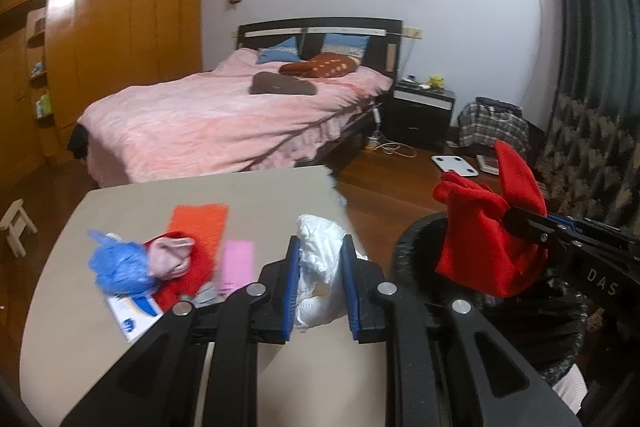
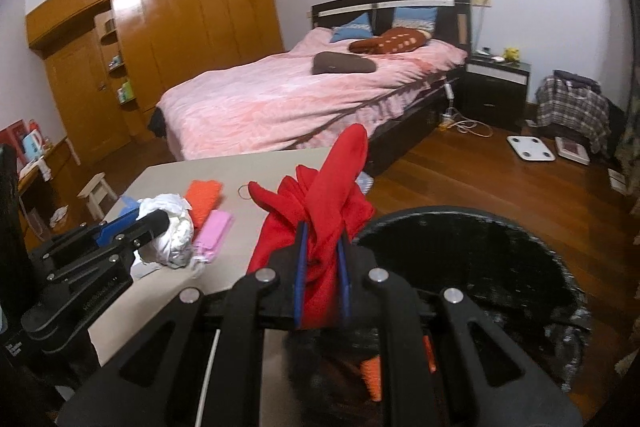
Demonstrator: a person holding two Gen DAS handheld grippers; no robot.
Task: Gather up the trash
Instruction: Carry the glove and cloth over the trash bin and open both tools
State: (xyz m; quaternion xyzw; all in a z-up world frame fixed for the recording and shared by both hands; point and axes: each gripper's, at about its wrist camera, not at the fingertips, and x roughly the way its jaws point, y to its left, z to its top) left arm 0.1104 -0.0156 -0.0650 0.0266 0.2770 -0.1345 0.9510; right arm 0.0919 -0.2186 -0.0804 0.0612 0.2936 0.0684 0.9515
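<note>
- The left claw (image 1: 322, 281) is closed on a crumpled white wad (image 1: 320, 267), its blue pads pressing both sides of it, above the near right part of the desk (image 1: 132, 195).
- The right claw (image 2: 321, 277) is clamped narrowly on a red cloth (image 2: 320, 203); the cloth bunches between the pads and sticks up past the fingertips.
- From the left wrist view, the red cloth hangs over the rim of the black bin (image 1: 416, 239), which stands just beside the desk's right edge.
- From the right wrist view, the bin's dark opening (image 2: 460, 259) lies just right of and below the held cloth; something orange shows low inside it, too blurred to name.
- On the desk's left part lies a heap: a blue plastic bag (image 1: 116, 267), a pink cloth (image 1: 170, 257) on another red piece (image 1: 188, 283), and a white card with blue print (image 1: 134, 317) at the near edge.
- An orange cloth (image 1: 198, 221) lies flat farther back, with a pale pink piece (image 1: 238, 265) just near of it.
- Beyond the desk stands a bed (image 1: 224, 119) with a pink cover; a small white stool (image 1: 16, 227) is on the floor to the far left.
</note>
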